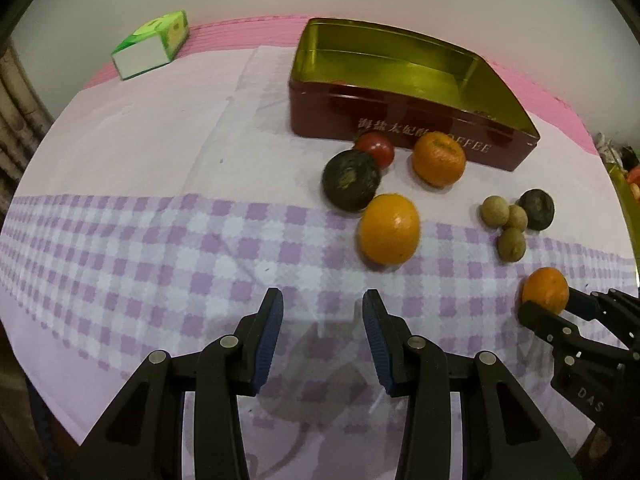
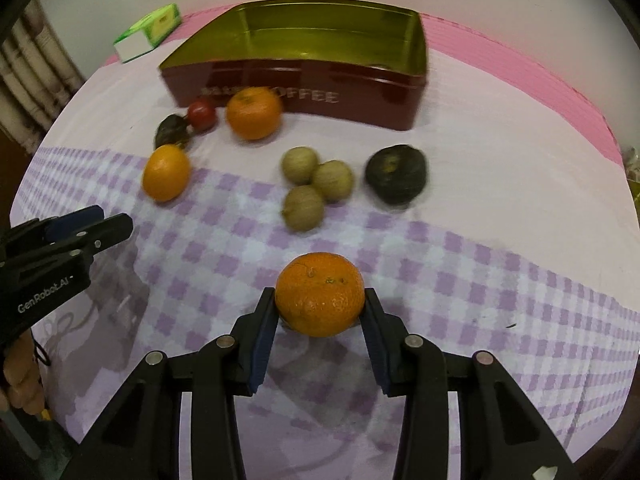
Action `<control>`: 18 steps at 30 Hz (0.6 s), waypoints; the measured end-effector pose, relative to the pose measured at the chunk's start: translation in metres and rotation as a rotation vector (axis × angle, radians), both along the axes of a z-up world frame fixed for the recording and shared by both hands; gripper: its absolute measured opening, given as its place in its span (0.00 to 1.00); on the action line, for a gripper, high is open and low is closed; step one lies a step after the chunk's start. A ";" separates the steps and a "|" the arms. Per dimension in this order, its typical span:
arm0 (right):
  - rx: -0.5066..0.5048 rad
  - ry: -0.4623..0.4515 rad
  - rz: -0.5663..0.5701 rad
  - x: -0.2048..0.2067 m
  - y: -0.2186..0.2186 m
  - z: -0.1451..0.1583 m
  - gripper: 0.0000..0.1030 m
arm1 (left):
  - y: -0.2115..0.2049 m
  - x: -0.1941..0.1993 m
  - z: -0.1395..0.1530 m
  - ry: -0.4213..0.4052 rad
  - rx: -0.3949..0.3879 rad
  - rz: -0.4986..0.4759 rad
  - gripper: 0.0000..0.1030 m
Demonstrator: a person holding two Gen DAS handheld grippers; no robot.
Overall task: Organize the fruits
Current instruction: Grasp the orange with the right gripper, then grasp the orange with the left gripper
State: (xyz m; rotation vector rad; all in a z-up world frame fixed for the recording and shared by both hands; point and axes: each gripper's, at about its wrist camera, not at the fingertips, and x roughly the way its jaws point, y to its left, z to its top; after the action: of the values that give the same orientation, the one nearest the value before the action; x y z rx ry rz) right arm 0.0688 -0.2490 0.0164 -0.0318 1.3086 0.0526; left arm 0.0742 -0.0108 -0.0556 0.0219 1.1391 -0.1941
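Note:
My right gripper [image 2: 320, 300] is shut on a mandarin orange [image 2: 320, 294], held just above the checked cloth; it also shows in the left wrist view [image 1: 545, 290]. My left gripper [image 1: 322, 308] is open and empty over the cloth. Ahead lie two more oranges [image 1: 390, 229] [image 1: 439, 159], a red tomato [image 1: 376, 148], two dark round fruits [image 1: 351, 180] [image 1: 537, 209] and three small tan fruits [image 1: 505, 222]. The open red tin [image 1: 400, 132] with a gold inside stands behind them, empty as far as I see.
A green and white carton [image 1: 150, 46] lies at the far left of the table. A pink mat [image 1: 560, 96] shows under the cloth at the back. A white wall stands behind. A curtain [image 1: 16, 92] hangs at the left.

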 end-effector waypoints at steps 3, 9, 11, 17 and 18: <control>-0.004 -0.006 -0.018 0.003 -0.011 0.000 0.37 | -0.006 0.008 -0.001 0.001 -0.012 -0.010 0.42; 0.012 -0.006 -0.036 0.006 -0.023 0.002 0.37 | -0.021 0.021 -0.003 0.002 -0.019 -0.039 0.42; 0.015 -0.005 -0.034 0.008 -0.028 0.003 0.37 | -0.025 0.023 -0.004 0.004 -0.019 -0.050 0.42; 0.034 -0.003 -0.040 0.012 -0.031 0.002 0.37 | -0.038 0.034 -0.011 0.022 -0.014 -0.055 0.42; 0.037 -0.002 -0.042 0.012 -0.031 0.002 0.37 | -0.040 0.035 -0.013 0.023 -0.011 -0.055 0.42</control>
State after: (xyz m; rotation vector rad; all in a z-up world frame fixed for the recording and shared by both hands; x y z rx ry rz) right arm 0.0807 -0.2796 0.0187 0.0275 1.3057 0.0408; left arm 0.1091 -0.0506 -0.0682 0.0412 1.1609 -0.2504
